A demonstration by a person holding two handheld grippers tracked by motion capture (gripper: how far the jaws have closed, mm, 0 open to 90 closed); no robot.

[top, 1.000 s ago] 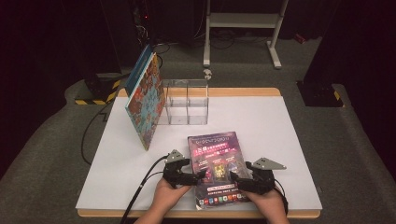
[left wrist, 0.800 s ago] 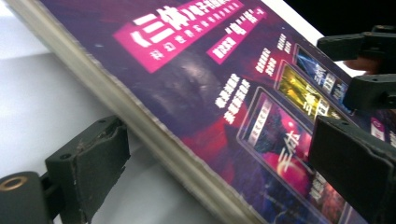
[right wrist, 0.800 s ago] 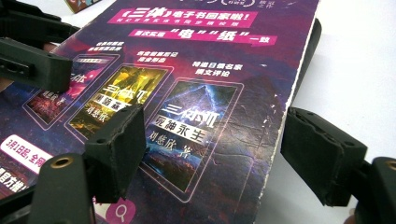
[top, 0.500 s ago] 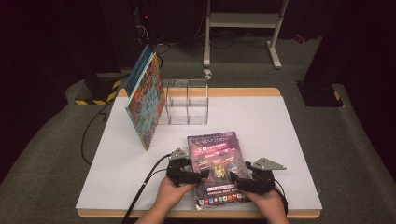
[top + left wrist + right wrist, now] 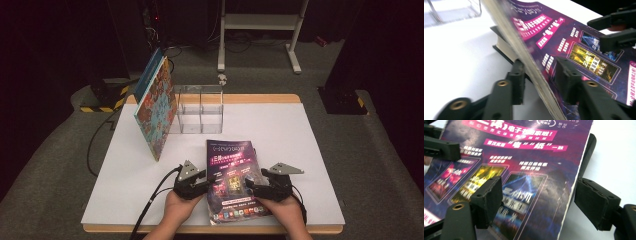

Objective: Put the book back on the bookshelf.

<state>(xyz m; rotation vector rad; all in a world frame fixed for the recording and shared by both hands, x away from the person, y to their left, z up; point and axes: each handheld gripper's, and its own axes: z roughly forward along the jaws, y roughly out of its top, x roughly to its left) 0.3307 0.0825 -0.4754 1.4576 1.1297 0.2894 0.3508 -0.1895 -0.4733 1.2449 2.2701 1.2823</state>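
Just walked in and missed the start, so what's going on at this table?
A person works a purple paperback book at the near edge of the white table with two handheld grippers. The left gripper has just been closing on the book's lifted edge; the right gripper straddles the opposite edge, jaws open. Behind stand a clear acrylic divider box and a colourful large book leaning on it.

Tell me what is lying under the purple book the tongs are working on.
Under the purple book the left gripper view shows a second, thicker book with pale page edges, lying on the white table. The purple cover hides most of it, so its own cover cannot be made out.
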